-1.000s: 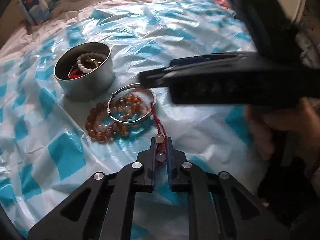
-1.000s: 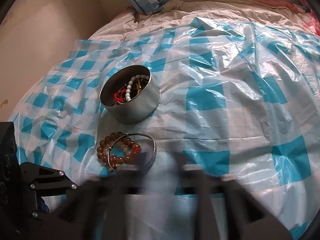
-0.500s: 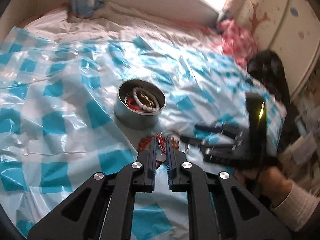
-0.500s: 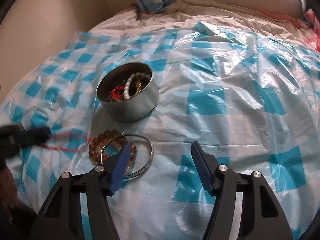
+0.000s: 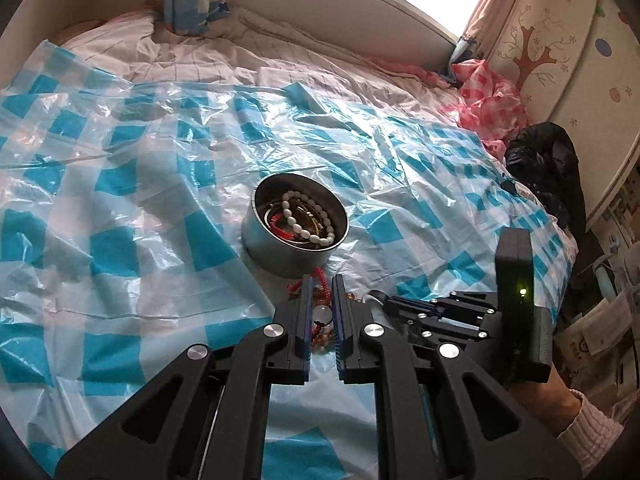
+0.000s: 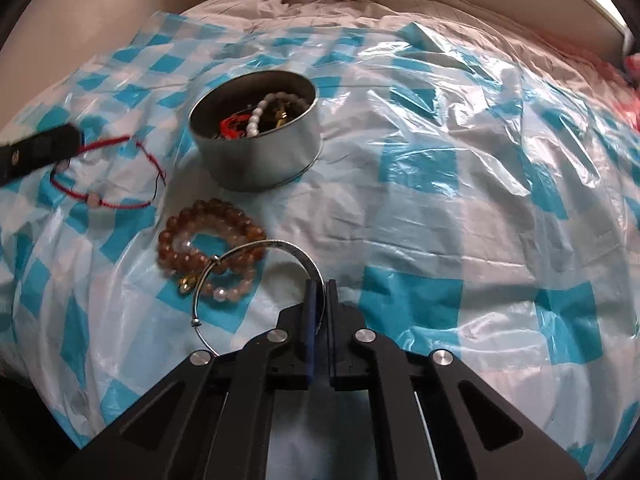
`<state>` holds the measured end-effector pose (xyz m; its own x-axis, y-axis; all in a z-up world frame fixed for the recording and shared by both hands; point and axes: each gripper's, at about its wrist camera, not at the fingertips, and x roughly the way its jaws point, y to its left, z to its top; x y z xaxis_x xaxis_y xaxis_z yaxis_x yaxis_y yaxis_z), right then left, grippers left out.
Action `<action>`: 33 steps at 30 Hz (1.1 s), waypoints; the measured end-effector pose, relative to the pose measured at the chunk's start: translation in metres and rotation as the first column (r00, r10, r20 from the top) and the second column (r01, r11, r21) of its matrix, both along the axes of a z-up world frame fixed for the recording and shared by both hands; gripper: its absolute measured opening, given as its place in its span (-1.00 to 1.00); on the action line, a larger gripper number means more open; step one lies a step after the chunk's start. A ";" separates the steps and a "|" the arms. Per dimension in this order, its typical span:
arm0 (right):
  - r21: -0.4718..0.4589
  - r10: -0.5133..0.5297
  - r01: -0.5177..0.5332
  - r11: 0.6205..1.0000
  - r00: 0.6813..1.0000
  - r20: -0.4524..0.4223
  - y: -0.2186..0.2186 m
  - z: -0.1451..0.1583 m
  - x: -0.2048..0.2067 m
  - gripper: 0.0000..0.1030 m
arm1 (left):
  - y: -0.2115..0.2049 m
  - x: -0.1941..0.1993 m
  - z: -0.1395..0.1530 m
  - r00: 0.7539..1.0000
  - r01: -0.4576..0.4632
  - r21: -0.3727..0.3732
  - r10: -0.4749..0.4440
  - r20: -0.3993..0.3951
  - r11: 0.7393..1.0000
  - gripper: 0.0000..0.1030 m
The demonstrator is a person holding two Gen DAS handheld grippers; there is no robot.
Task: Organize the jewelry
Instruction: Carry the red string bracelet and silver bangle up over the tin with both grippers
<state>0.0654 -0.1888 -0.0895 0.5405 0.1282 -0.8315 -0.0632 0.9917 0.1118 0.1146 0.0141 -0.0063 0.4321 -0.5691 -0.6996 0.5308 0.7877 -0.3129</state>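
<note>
At the left edge of the right wrist view, the left claw [image 6: 74, 140] is pinching the red cord [image 6: 116, 176], whose loop is trailing on the checked sheet [image 6: 440, 208] left of the tin [image 6: 256, 140]. Left of centre, the amber beads [image 6: 208, 240] are lying loose just below the tin, with the bangle [image 6: 256, 272] overlapping them, and at lower centre the right claw [image 6: 319, 292] is closing narrowly on the bangle's rim. The tin in the upper middle is already holding white beads [image 6: 260, 114] and other pieces, so I judge the job well begun, with cord, bangle and amber beads left to go in.
</note>
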 end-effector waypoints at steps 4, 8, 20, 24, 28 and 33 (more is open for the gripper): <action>-0.069 0.030 -0.030 0.997 1.000 -0.005 0.011 -0.004 0.004 -0.87 | -0.006 0.001 -0.004 1.000 0.015 0.010 -0.015 -0.002 1.000 -0.84; 0.010 0.018 -0.018 1.000 1.000 -0.007 0.003 -0.003 0.004 -0.90 | -0.008 0.001 -0.004 1.000 0.016 0.012 -0.016 -0.001 1.000 -0.83; 0.201 -0.021 0.011 0.980 0.999 0.047 -0.012 0.012 0.009 -0.91 | -0.030 0.005 -0.004 0.997 -0.009 0.121 0.000 0.075 0.993 -0.83; 0.210 -0.022 0.011 0.978 0.998 0.052 -0.013 0.013 0.009 -0.91 | -0.034 0.005 -0.003 0.995 -0.018 0.148 0.003 0.102 0.989 -0.84; 0.241 -0.022 0.006 0.971 0.998 0.064 -0.015 0.015 0.010 -0.91 | -0.038 0.004 -0.001 0.993 -0.020 0.154 0.001 0.118 0.988 -0.83; 0.268 -0.030 0.006 0.963 0.996 0.086 -0.018 0.019 0.009 -0.91 | -0.041 0.006 0.002 0.991 -0.022 0.144 0.003 0.131 0.989 -0.83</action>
<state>0.0744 -0.2070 -0.0705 0.6142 0.3285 -0.7175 -0.0671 0.9277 0.3673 0.1201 -0.0272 -0.0047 0.5309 -0.4599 -0.7118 0.5492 0.8264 -0.1243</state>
